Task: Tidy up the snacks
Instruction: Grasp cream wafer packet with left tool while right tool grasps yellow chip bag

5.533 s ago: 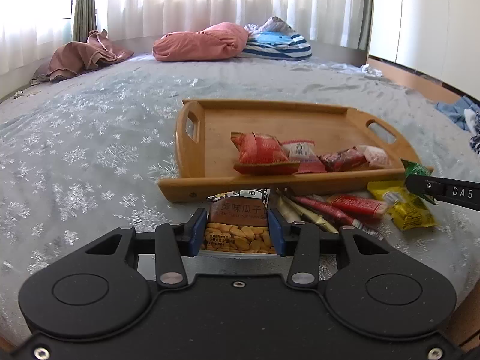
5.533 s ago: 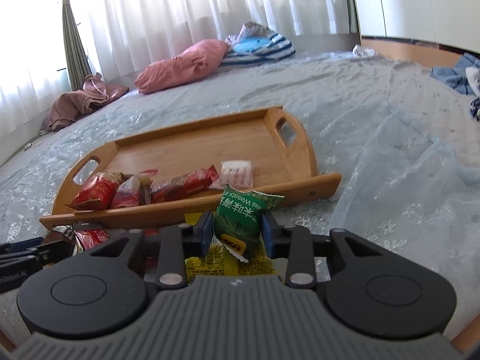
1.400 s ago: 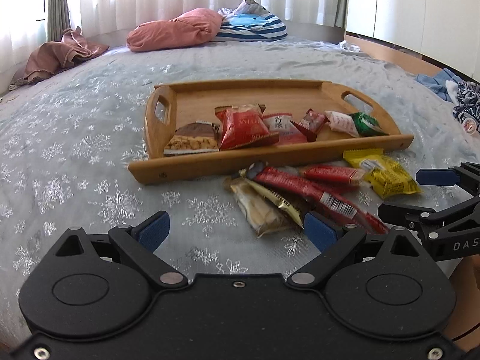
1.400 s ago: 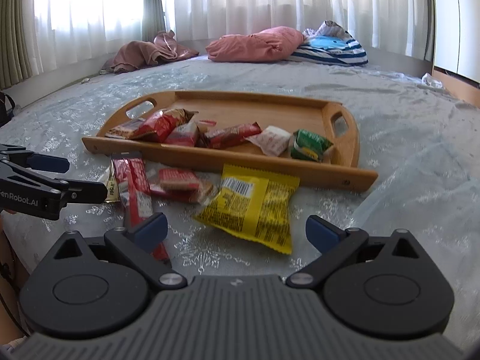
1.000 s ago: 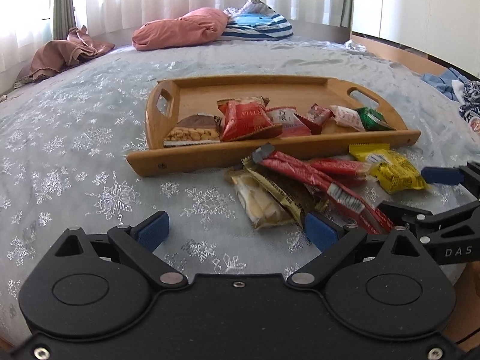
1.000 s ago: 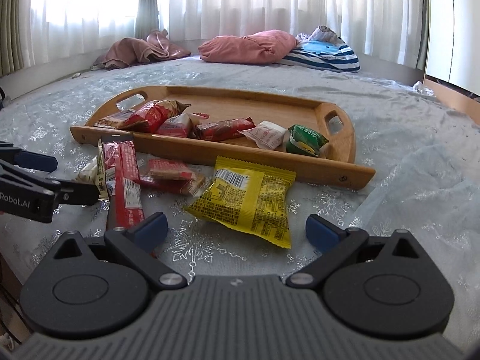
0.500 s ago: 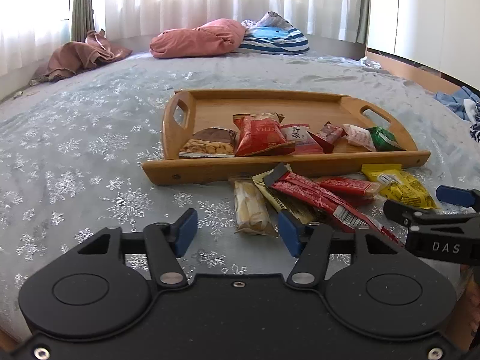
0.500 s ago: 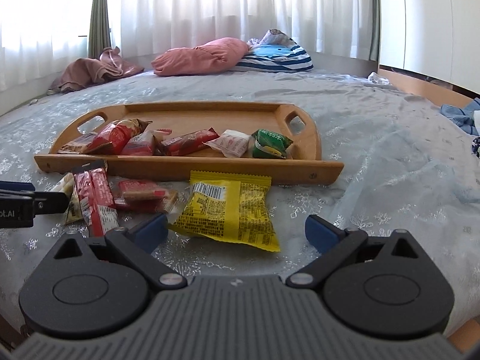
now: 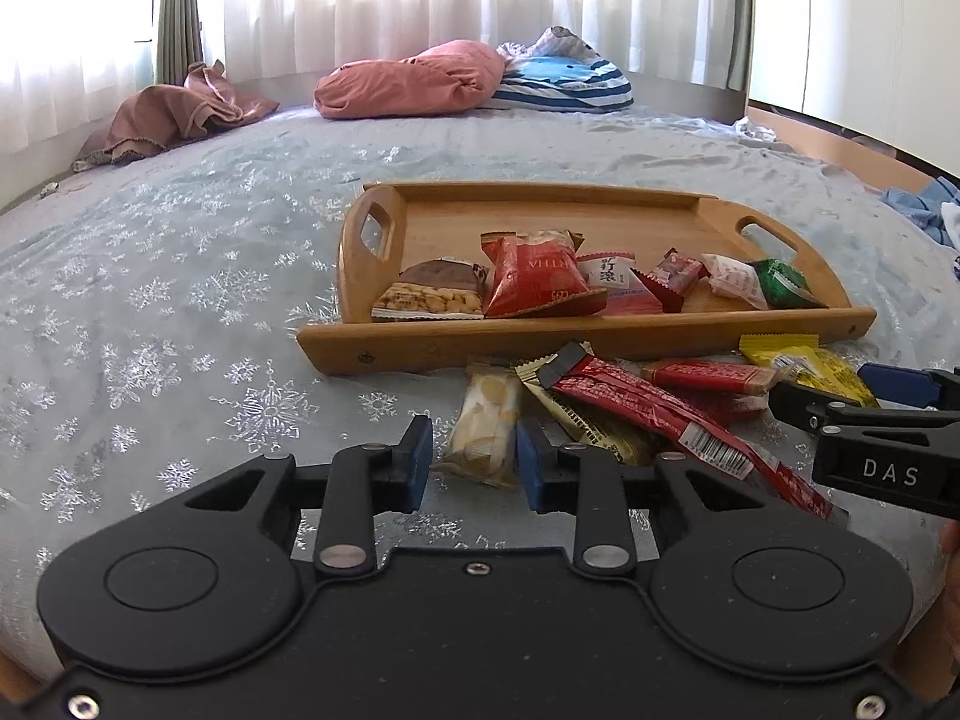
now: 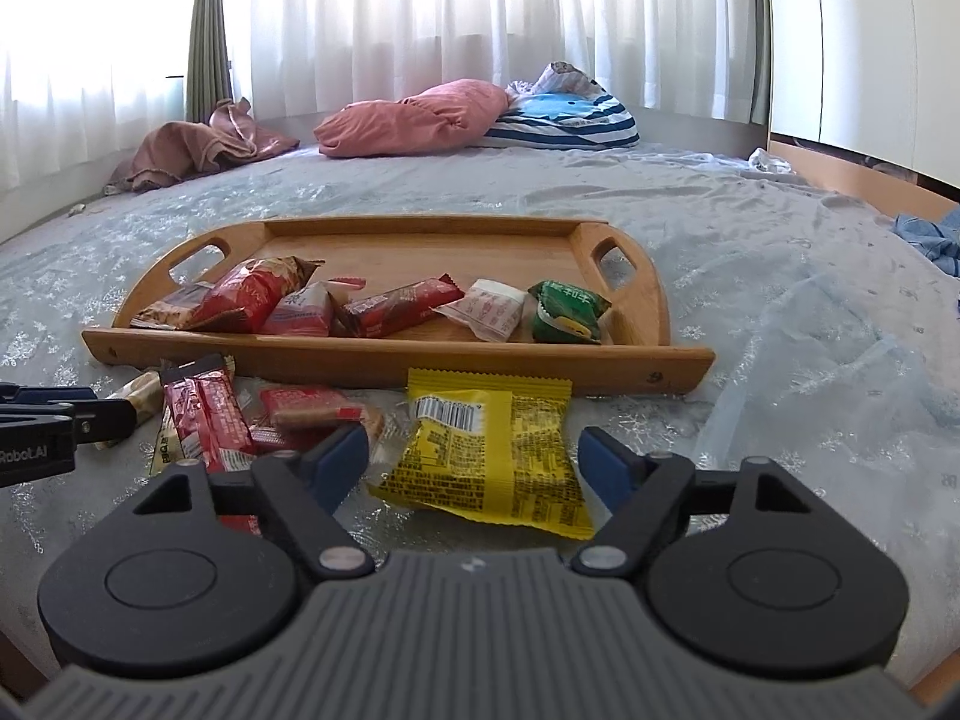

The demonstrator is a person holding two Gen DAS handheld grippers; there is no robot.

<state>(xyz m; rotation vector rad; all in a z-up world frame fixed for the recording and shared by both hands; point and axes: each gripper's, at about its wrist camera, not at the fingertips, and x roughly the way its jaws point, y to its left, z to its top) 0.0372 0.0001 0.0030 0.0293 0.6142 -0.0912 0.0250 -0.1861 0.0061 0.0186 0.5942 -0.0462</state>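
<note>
at bed edge | left gripper (image 9: 474, 463) closing round biscuit pack (image 9: 485, 420), contact unclear | right gripper (image 10: 474, 462) wide, empty

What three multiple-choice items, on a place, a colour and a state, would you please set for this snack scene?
1. Where does the yellow packet lie?
A. In the tray
B. On the bedspread, in front of the tray
C. On a pillow

2. What colour is the packet at the tray's right end?
A. Blue
B. Purple
C. Green

3. How does the right gripper stand?
A. Open, a pad on either side of the yellow packet
B. Shut on a red bar
C. Shut on nothing

Answers:
1 B: the packet lies flat on the cloth, on the near side of the tray's front rim.
2 C: the wrapper beside the right handle is green.
3 A: the jaws have just been closing with the packet between them, but both pads still stand clear of it.
</note>
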